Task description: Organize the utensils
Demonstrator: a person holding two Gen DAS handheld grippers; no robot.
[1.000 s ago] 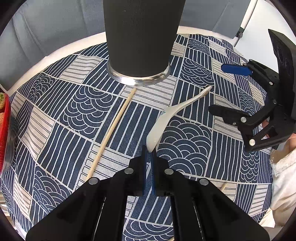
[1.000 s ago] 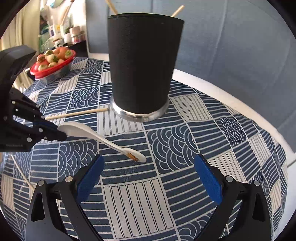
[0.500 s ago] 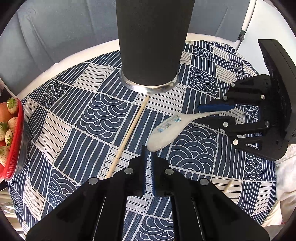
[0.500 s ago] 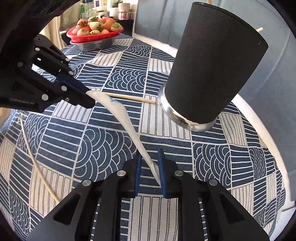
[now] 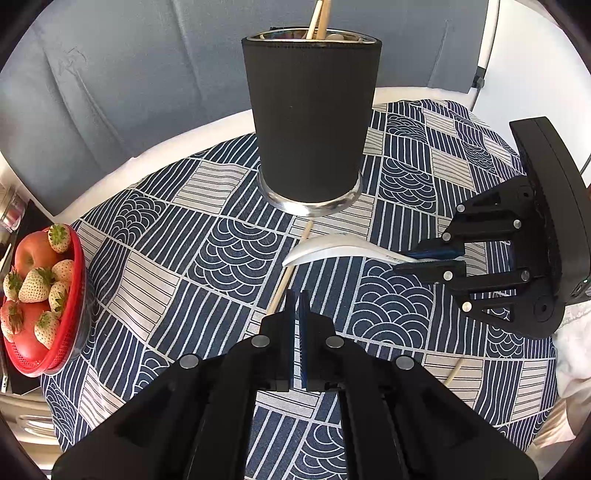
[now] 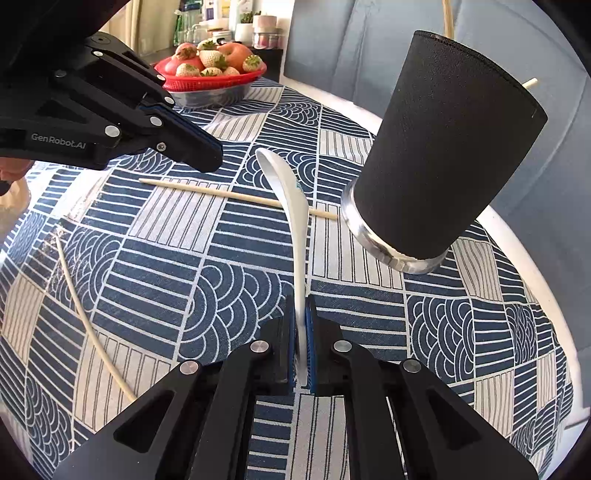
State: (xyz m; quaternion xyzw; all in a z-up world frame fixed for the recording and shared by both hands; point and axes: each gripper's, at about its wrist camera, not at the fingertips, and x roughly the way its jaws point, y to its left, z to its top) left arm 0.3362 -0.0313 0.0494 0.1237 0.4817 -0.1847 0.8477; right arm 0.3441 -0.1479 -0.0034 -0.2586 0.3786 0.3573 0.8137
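At center frame of the right wrist view, the right gripper [image 6: 302, 343] clamped its fingers on the handle end of a white spoon [image 6: 291, 206], which rose up the frame, bowl end lifted clear of the patterned cloth [image 6: 229, 280]. Seen from the left wrist view, the same spoon [image 5: 332, 251] stuck out leftward from the right gripper [image 5: 430, 260] at right of frame, hanging above the cloth [image 5: 155, 273] just below the cup [image 5: 312, 122].

The left gripper [image 5: 297, 306], at lower center of its own view, had its fingers pressed together with nothing between them; in the right wrist view it [image 6: 207, 155] filled the upper left, its tip near the spoon's bowl but apart from it.

The black cup [image 6: 439, 166] stood upright on the counter at upper right, chopsticks [image 5: 319, 18] poking from its mouth. One chopstick [image 6: 236, 195] lay flat on the cloth, running from below the left gripper toward the cup's metal base and passing behind the spoon. Another pale stick [image 6: 88, 325] lay at lower left.

A red basket [image 6: 210, 83] of strawberries and apples sat at the cloth's far edge, top center; in the left wrist view it [image 5: 74, 295] appeared at the left edge.
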